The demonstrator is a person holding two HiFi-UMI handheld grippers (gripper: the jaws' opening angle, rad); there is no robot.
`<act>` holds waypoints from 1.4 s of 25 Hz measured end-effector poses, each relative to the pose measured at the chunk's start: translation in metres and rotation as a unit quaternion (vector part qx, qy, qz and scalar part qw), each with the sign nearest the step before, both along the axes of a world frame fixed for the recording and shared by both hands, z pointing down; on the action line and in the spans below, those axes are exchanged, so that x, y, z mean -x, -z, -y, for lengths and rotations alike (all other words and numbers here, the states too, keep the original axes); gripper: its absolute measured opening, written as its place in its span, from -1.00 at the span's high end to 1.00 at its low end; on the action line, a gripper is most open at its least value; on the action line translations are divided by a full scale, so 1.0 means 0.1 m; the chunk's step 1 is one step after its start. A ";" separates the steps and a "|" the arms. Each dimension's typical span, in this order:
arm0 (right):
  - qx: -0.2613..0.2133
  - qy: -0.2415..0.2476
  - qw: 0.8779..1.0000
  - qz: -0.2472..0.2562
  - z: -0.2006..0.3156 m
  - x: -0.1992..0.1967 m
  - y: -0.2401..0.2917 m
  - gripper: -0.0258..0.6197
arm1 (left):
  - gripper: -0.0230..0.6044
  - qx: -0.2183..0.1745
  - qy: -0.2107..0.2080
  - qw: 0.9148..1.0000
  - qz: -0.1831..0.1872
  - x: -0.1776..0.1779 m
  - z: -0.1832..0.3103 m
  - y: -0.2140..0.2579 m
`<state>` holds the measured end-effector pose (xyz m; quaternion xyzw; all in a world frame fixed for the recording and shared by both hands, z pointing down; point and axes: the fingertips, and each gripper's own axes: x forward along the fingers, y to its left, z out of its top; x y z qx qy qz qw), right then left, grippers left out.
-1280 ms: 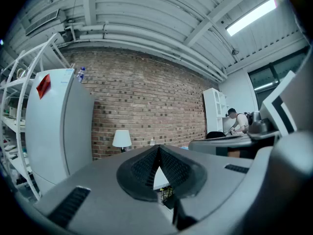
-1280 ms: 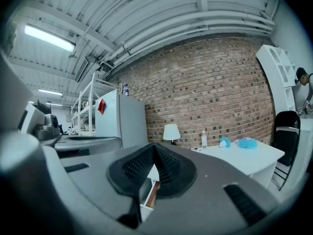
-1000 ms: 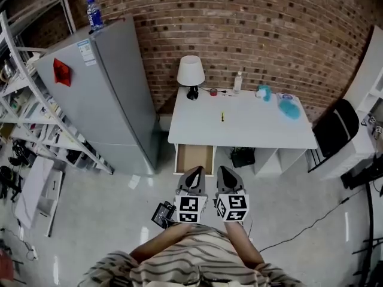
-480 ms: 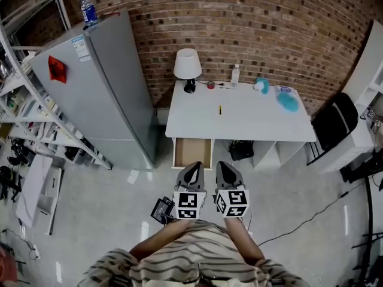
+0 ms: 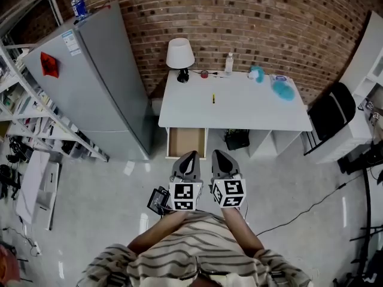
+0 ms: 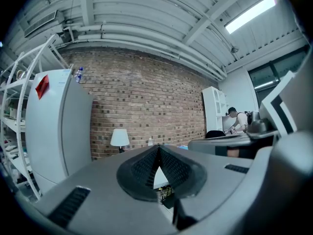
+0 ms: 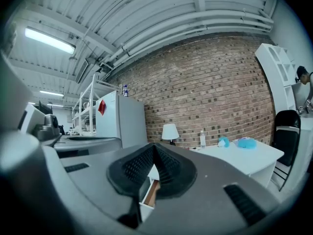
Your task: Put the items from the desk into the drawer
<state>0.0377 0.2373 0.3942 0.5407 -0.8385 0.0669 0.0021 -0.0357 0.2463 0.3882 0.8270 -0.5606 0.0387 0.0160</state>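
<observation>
A white desk (image 5: 239, 111) stands against the brick wall, its wooden drawer (image 5: 187, 141) pulled open at the left front. On the desktop are a small yellow pen-like item (image 5: 213, 98), a small red thing (image 5: 204, 74), a clear bottle (image 5: 228, 64) and two fluffy teal items (image 5: 282, 89). My left gripper (image 5: 190, 159) and right gripper (image 5: 218, 158) hang side by side over the floor, short of the drawer, both shut and empty. In the right gripper view the drawer (image 7: 149, 192) shows just past the closed tips (image 7: 154, 147); the left gripper (image 6: 158, 148) points at the desk.
A white lamp (image 5: 180, 55) stands at the desk's back left corner. A grey fridge (image 5: 90, 82) is left of the desk, with wire shelves (image 5: 27, 124) beyond it. A black chair (image 5: 331, 118) sits at the right and a black box (image 5: 237, 139) under the desk. A cable (image 5: 311, 214) crosses the floor.
The desk and drawer have shifted up and left in the head view and look slightly larger. Both grippers stay together, shut, edging toward the drawer.
</observation>
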 end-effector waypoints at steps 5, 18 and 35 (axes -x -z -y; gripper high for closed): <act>-0.004 0.010 1.000 -0.003 -0.04 -0.20 0.01 0.89 | 0.90 -0.009 0.008 1.000 -0.001 -0.22 -0.03 0.06; -0.004 0.014 1.000 0.010 -0.09 -0.55 -0.08 0.89 | 0.90 0.014 0.029 0.999 0.010 -0.51 -0.20 -0.16; 0.020 0.002 1.000 0.006 0.66 -0.55 -0.31 0.89 | 0.90 0.030 0.013 0.999 0.010 -0.51 0.59 -0.33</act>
